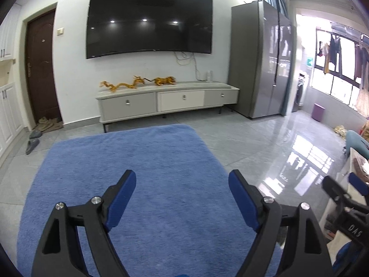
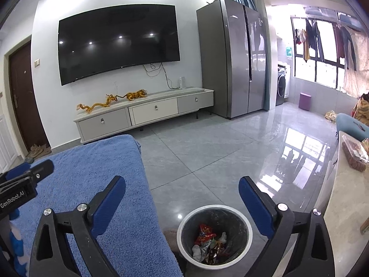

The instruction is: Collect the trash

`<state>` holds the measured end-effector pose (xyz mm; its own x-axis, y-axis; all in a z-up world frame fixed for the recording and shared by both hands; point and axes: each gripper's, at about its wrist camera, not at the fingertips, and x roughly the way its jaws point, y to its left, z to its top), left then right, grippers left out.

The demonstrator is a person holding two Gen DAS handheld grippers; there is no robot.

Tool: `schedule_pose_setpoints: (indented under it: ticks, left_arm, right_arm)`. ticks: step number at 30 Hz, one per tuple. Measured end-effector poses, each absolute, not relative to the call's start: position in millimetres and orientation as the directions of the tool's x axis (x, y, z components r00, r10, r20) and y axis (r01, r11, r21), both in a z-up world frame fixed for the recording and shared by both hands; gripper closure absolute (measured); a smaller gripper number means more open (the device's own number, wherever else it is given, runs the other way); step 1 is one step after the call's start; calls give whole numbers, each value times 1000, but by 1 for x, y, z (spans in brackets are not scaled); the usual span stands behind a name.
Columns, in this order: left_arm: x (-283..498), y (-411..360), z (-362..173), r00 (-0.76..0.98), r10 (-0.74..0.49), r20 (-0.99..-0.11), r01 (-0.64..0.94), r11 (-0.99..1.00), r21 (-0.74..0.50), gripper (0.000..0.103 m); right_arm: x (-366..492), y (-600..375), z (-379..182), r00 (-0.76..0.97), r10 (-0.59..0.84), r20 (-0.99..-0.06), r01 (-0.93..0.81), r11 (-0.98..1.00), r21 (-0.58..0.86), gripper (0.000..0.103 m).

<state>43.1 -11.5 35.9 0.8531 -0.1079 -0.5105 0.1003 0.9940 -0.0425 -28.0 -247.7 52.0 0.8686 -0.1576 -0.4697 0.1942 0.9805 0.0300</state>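
A round bin [image 2: 234, 220] with a white rim and a dark liner stands on the grey tile floor, just right of the blue rug [image 2: 99, 173]. Crumpled wrappers lie in it, among them a red one [image 2: 204, 232]. My right gripper [image 2: 182, 182] hangs above and behind the bin, open, with nothing between its blue pads. My left gripper [image 1: 182, 175] is open over the blue rug [image 1: 129, 161], also empty. Each gripper shows at the edge of the other's view: the right gripper [image 1: 355, 184] and the left gripper [image 2: 34, 170].
A low TV cabinet [image 1: 168, 99] with golden figurines stands under a wall TV [image 1: 150, 23], beside a tall grey fridge [image 1: 258, 60]. Shoes [image 1: 48, 123] lie by the brown door. A pale table [image 2: 346, 184] with packaged snacks is at the right. A purple stool [image 2: 305, 101] stands far off.
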Motion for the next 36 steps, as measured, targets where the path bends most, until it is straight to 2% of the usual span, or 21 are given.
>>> schedule_pose_setpoints:
  ticks: [5, 14, 16, 21, 36]
  left_arm:
    - [41, 5, 34, 870, -39, -491, 34, 999, -18, 21]
    - [33, 12, 33, 879, -22, -477, 20, 1000, -8, 20]
    - [29, 13, 34, 885, -17, -465, 14, 1000, -10, 10]
    - [20, 20, 38, 905, -32, -425, 10, 998, -55, 0]
    - [20, 6, 33, 903, 35, -429, -26, 999, 28, 0]
  right_arm:
    - [-31, -248, 53, 866, -195, -460, 226, 974, 13, 0]
    - [-32, -242, 56, 859, -237, -453, 252, 967, -29, 0]
    - [-33, -238, 57, 857, -256, -448, 262, 964, -49, 0]
    - [-33, -228, 57, 851, -303, -430, 283, 953, -111, 0]
    - [-32, -232, 52, 846, -326, -422, 306, 945, -117, 0]
